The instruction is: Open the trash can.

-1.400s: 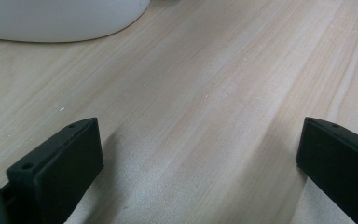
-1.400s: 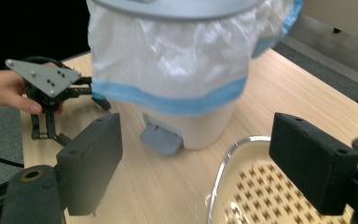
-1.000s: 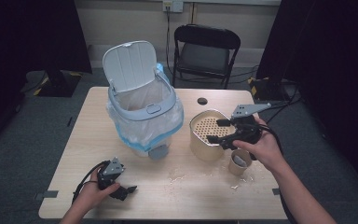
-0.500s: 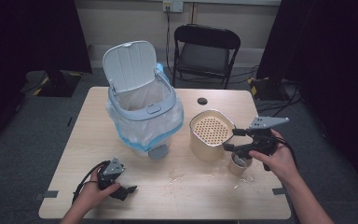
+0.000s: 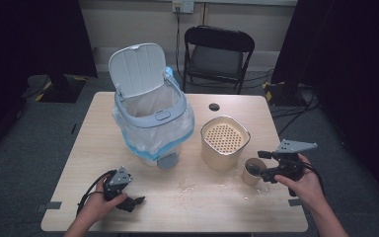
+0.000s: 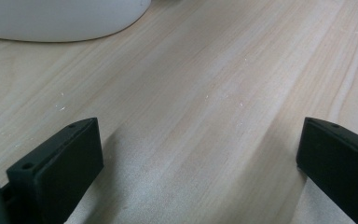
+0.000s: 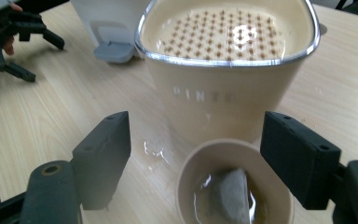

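One paper cup (image 7: 234, 186) with a tea bag (image 7: 228, 195) sits dead ahead between the right gripper's (image 7: 193, 154) spread, empty jaws; left gripper (image 5: 128, 200) open, far off.

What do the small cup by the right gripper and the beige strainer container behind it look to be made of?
The cup looks like matte tan paper with a thin rolled rim, though that is uncertain. The strainer container seems to be glossy beige plastic, with embossed lettering and a perforated insert.
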### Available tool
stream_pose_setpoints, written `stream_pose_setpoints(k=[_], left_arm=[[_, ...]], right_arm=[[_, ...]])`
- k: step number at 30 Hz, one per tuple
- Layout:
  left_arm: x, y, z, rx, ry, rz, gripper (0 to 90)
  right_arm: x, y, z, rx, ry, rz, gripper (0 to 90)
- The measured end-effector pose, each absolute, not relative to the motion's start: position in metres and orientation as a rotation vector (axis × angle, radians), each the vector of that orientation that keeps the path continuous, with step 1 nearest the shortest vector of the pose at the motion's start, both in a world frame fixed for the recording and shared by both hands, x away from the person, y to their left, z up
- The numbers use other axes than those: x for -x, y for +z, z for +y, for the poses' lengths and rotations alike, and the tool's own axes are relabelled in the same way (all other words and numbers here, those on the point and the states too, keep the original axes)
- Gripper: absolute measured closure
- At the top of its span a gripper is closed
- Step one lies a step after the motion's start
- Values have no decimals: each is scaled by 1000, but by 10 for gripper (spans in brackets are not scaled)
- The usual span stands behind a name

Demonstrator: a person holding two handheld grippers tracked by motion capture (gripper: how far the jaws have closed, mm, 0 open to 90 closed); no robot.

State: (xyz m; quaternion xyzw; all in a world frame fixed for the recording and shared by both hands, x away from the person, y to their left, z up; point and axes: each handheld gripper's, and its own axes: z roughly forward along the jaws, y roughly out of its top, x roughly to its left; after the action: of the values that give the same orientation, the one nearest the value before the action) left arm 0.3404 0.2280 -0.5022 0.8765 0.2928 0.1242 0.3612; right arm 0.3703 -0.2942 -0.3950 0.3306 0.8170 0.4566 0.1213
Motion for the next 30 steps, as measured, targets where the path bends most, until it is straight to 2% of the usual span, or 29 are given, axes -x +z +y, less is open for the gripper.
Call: stream_pose_setpoints(k=[13, 30], left_arm=[[-340, -502, 228, -2258, 318, 755, 0], [-340, -502, 228, -2259, 318, 755, 0]], right_arm=[[-362, -422, -309, -1011, 1295, 2371, 236], [-350, -429, -331, -1035, 1286, 2323, 223]])
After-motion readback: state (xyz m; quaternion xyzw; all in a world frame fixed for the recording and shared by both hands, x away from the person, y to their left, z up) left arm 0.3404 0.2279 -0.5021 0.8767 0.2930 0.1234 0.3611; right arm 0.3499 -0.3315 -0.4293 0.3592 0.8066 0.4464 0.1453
